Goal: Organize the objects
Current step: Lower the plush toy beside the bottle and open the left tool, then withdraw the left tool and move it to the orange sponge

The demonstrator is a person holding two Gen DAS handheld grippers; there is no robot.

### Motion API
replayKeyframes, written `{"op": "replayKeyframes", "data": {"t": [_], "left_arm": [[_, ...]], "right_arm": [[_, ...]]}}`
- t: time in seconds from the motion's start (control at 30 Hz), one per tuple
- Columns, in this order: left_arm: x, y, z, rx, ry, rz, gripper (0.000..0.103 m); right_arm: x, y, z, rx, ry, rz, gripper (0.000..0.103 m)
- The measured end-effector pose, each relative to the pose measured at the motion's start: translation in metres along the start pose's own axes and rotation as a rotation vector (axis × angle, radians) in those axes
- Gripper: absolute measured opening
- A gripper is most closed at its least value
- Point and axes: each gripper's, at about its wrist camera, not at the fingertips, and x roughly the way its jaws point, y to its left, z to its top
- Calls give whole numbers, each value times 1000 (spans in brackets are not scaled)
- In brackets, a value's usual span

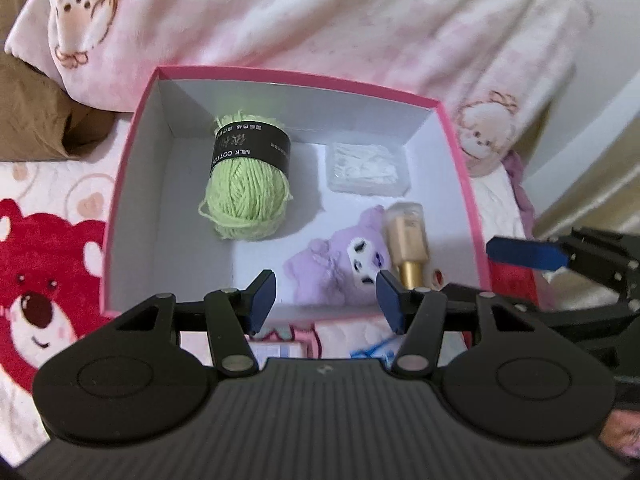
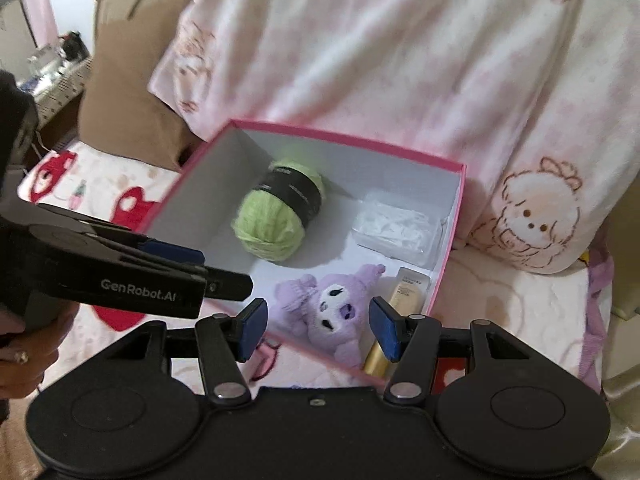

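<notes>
Left claw [image 1: 326, 300]: jaws parted, nothing between the blue pads, hanging over the near edge of the box.
Bed cover [image 1: 48, 264]: pink-and-white fleece with a red bear print, under everything.
Box [image 1: 132, 168]: pink outside, white inside, open top, lying on the bed cover.
Yarn [image 1: 246, 196]: green ball with a black paper band, on its side in the left half of the box.
Clear case [image 1: 366, 168]: shallow see-through container by the far right corner, contents too blurred to name.
Plush toy [image 1: 340, 268]: purple, white face, lying in the near right part of the box, beside the tube.
Tube [image 1: 408, 240]: beige with a gold cap, along the right wall, touching the plush toy, or very nearly.
Right claw [image 2: 316, 326]: jaws also apart and empty, above the plush toy and the box's near corner.
Blanket [image 2: 400, 60]: pale pink fleece with cartoon figures, heaped behind the box.
</notes>
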Motion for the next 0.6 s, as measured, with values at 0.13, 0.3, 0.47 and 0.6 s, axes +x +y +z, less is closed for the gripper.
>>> {"op": "replayKeyframes", "data": {"t": [0.13, 0.3, 0.47, 0.6], "left_arm": [[-26, -3, -12, 28, 3, 2, 55], [-59, -5, -27, 55, 17, 18, 57], [-89, -2, -44, 73, 35, 18, 59], [-104, 1, -60, 87, 44, 14, 59]], "right_arm": [[-31, 11, -6, -23, -24, 25, 63], [-65, 27, -15, -51, -32, 56, 66], [-92, 44, -26, -86, -29, 81, 69], [-104, 57, -38, -112, -17, 90, 69]]}}
